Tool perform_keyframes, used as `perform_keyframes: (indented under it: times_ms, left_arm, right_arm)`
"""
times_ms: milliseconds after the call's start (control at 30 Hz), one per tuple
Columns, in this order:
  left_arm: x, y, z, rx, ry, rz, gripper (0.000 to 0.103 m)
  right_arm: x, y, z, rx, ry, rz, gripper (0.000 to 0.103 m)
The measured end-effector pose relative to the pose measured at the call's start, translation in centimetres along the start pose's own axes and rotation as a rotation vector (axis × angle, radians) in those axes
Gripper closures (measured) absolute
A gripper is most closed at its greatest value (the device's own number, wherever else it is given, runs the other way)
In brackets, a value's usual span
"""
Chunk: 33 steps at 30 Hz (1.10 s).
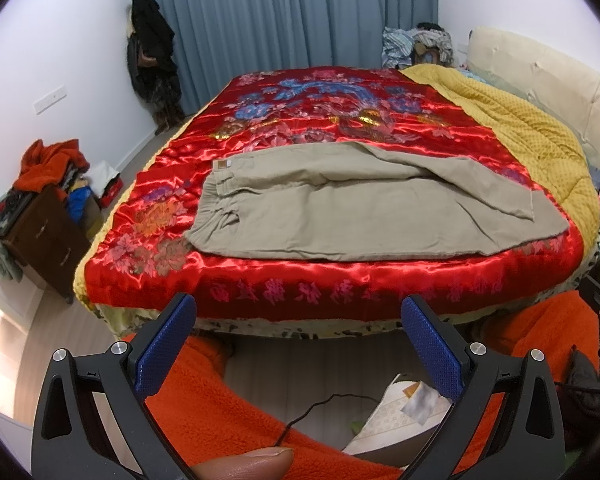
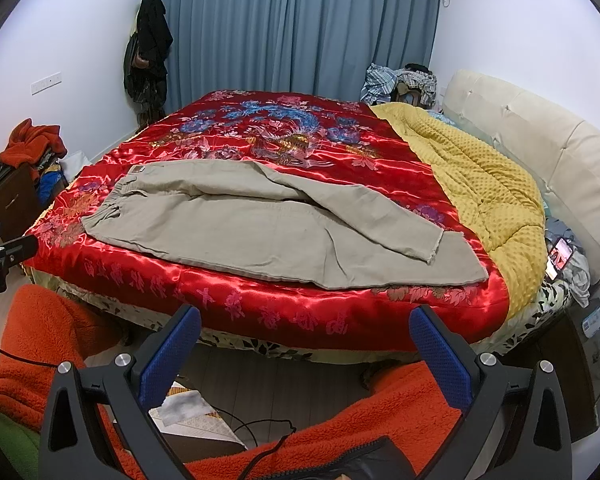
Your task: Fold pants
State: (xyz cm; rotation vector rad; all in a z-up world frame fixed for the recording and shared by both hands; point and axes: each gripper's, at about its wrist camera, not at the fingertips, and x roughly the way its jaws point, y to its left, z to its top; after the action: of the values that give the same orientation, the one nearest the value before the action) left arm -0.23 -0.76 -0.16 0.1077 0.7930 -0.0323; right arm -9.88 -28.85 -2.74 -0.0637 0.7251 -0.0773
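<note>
Both claws, left gripper (image 1: 298,312) and right gripper (image 2: 304,324), gape apart low in frame; khaki cotton pants (image 2: 260,224) lie mid-frame on red satin quilt (image 2: 284,308)

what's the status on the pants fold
Left tool open, right tool open, both short of bed. Khaki pants flat on red quilt, legs overlapped. Nothing in the way.

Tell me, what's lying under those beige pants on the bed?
The pants lie flat on a red satin quilt with floral embroidery. Whatever pattern sits directly beneath them is covered.

Bright, sharp fisheye views; glare on satin quilt (image 1: 300,120).
</note>
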Motion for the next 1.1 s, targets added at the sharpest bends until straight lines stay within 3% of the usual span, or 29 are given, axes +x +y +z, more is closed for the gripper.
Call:
perform_keyframes:
  times_ms: [300, 467, 567, 700, 800, 933, 1000, 1100]
  left_arm:
    - [1.0, 0.4, -0.1, 0.015, 0.025, -0.057, 0.0]
    - [1.4, -0.1, 1.5, 0.049, -0.036, -0.057, 0.0]
    - [2.1, -0.8, 3.2, 0.028, -0.042, -0.107, 0.0]
    - [2.8, -2.8, 4.8, 0.075, -0.091, -0.065, 0.0]
    - [4.1, -3.8, 5.1, 0.084, -0.069, -0.07, 0.0]
    - [6.5, -3.8, 4.8, 0.077, 0.007, -0.058, 0.0]
    - [7.4, -3.4, 4.6, 0.058, 0.032, -0.038, 0.0]
    - [8.7, -2.8, 4.2, 0.021, 0.072, -0.007, 0.0]
  right_arm:
    - [0.2, 0.6, 0.0, -0.012, -0.005, 0.014, 0.0]
    - [0.5, 0.1, 0.3, -0.011, -0.035, 0.041, 0.0]
    - [1.3, -0.2, 0.6, -0.004, -0.039, 0.069, 0.0]
    - [2.5, -0.6, 1.5, 0.01, -0.063, 0.104, 0.0]
    - [3.8, -1.4, 2.7, -0.002, -0.13, 0.119, 0.0]
    - [9.5, -4.8, 4.1, -0.116, -0.168, 0.073, 0.0]
    - [15.0, -7.8, 4.5, -0.222, -0.101, -0.007, 0.001]
    - [23.4, -13.0, 4.7, -0.352, 0.049, -0.051, 0.018]
